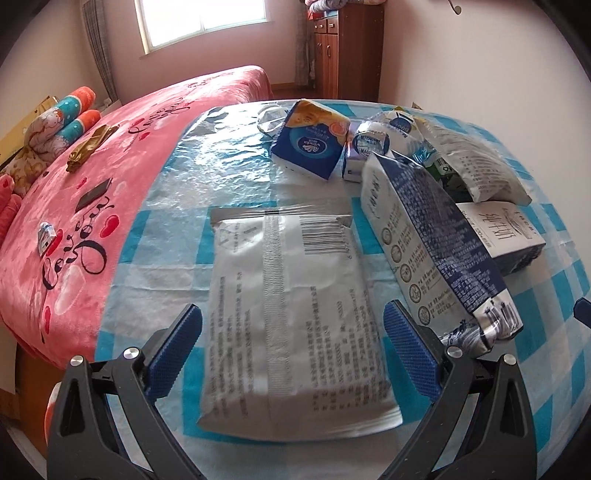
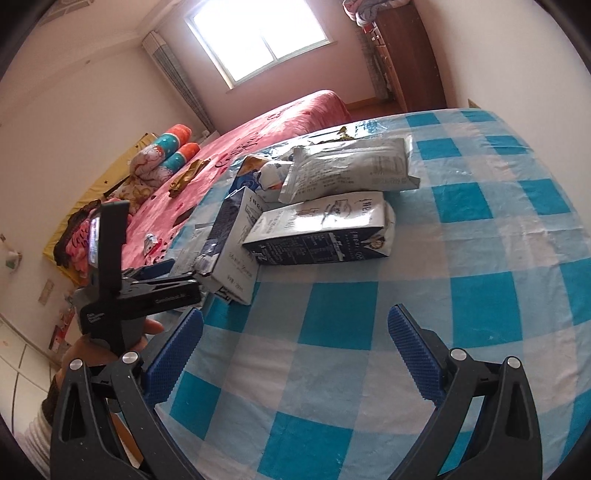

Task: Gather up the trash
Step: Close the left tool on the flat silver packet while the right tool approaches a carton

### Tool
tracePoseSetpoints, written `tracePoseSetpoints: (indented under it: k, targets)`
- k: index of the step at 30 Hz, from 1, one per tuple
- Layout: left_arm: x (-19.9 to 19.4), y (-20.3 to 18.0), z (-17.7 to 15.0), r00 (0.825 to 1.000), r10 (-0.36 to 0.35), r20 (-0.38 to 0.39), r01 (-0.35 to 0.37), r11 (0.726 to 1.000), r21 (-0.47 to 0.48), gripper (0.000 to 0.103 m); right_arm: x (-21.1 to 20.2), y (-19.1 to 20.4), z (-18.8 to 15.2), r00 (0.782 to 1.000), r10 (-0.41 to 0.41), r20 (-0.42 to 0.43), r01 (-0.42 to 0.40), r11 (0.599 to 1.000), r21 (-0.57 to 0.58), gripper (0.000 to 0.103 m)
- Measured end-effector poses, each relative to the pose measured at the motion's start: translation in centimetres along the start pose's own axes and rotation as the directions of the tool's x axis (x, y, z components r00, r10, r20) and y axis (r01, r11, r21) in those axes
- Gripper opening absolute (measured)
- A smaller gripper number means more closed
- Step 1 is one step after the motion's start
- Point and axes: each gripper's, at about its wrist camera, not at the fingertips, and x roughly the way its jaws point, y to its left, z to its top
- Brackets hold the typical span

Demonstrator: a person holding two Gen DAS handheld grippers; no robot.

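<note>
Home bedroom, pink-blanketed bed (image 1: 110,155), wooden wardrobe (image 1: 347,48), curtained window (image 1: 201,22)

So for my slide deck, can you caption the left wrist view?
Open left gripper straddles a flat white packet on the checked tablecloth, cartons alongside.

I see a flat white wrapper (image 1: 295,317) lying printed side up, near; right of it, two crushed milk cartons (image 1: 436,254); further wrappers (image 1: 314,142) heaped far.
</note>
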Motion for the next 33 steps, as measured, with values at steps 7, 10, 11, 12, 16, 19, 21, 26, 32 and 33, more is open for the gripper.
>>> tracePoseSetpoints:
  k: [7,10,11,12,16,19,21,26,32,33]
  targets:
    - [0.4,-0.2,0.1,1.000,0.011,0.006,-0.011,0.999,-0.046,0.085,1.4,1.8,1.0,0.999,0.041,0.003,-0.041,0.998,-0.037,0.098]
    - [0.3,-0.4,0.0,1.000,0.015,0.011,-0.014,0.999,-0.045,0.082,2.2,2.5,1.3,0.998,0.055,0.004,-0.055,0.997,-0.060,0.096]
    - [0.2,-0.4,0.0,1.000,0.015,0.013,-0.014,0.999,-0.047,0.081,2.5,2.7,1.4,0.998,0.060,0.003,-0.059,0.996,-0.065,0.096]
    - [0.2,-0.4,-0.1,1.000,0.018,0.015,-0.017,0.999,-0.049,0.080,2.9,3.0,1.5,0.998,0.064,0.000,-0.064,0.996,-0.069,0.094]
    - [0.1,-0.2,-0.2,1.000,0.013,0.023,-0.012,0.997,-0.071,0.079,4.1,3.4,2.0,0.997,0.074,-0.011,-0.075,0.995,-0.071,0.085]
    - [-0.1,0.2,-0.3,1.000,0.003,0.027,-0.001,0.995,-0.096,0.079,4.8,3.7,2.3,0.995,0.097,-0.015,-0.098,0.993,-0.058,0.085]
    - [-0.3,0.7,-0.4,1.000,-0.006,0.029,0.010,0.993,-0.120,0.078,5.2,4.1,2.6,0.994,0.109,-0.017,-0.109,0.992,-0.061,0.081]
    - [-0.7,1.8,-1.0,0.999,-0.003,0.036,0.009,0.988,-0.154,0.078,6.5,5.0,2.9,0.992,0.120,-0.030,-0.122,0.990,-0.070,0.076]
    - [-1.9,3.6,-1.8,0.997,0.051,0.052,-0.041,0.984,-0.174,0.078,8.2,5.8,3.3,0.987,0.154,-0.038,-0.156,0.986,-0.056,0.076]
    - [-2.1,3.8,-1.9,0.997,0.063,0.055,-0.052,0.983,-0.178,0.078,8.4,6.0,3.4,0.988,0.151,-0.037,-0.153,0.986,-0.060,0.076]
